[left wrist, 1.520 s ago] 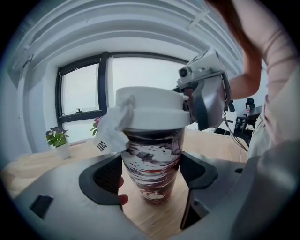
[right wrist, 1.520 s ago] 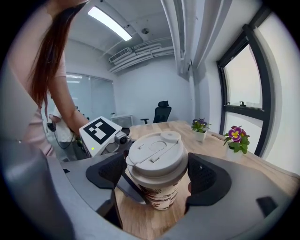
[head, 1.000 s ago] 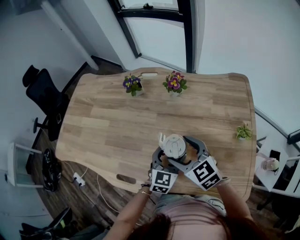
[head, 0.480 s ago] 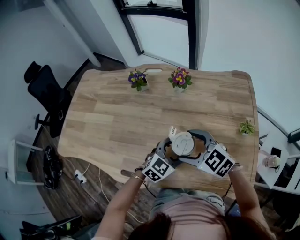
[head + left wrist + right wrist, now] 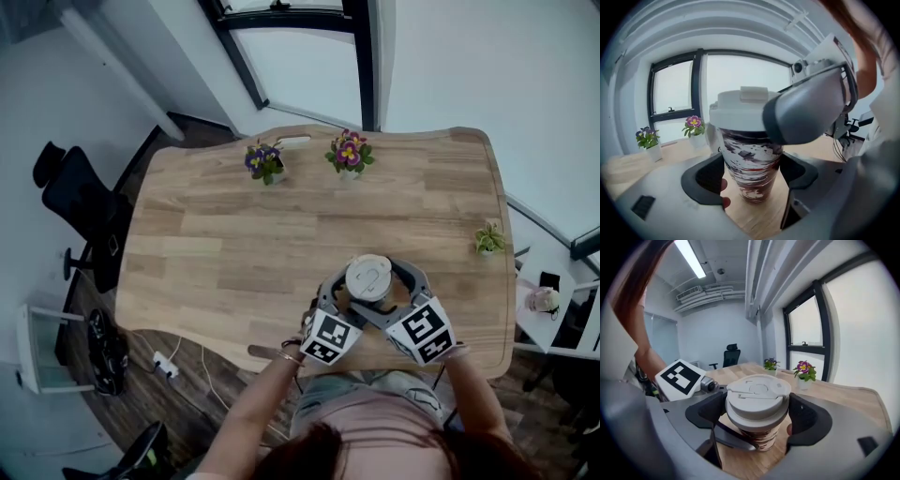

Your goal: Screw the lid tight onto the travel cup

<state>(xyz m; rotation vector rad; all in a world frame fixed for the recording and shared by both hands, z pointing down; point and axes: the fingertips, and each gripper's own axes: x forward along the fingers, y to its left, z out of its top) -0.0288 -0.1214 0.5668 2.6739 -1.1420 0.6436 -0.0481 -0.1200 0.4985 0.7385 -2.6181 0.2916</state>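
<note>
The travel cup, marbled red, dark and white, stands upright on the wooden table near its front edge. Its white lid sits on top and shows from above in the head view. My left gripper is shut on the cup's body, low down, with a dark pad against each side. My right gripper is shut on the lid, one pad on either side of its rim. One right jaw crosses the left gripper view at lid height. Both marker cubes lie just in front of the cup.
Two small pots of purple and pink flowers stand at the table's far edge, and a small green plant at its right edge. A black office chair is off the left side. The table's front edge lies just below the grippers.
Both grippers stay closed round the cup. The right gripper's cube has swung a little toward the person. A small white tab seen at the lid's left side earlier no longer shows.
</note>
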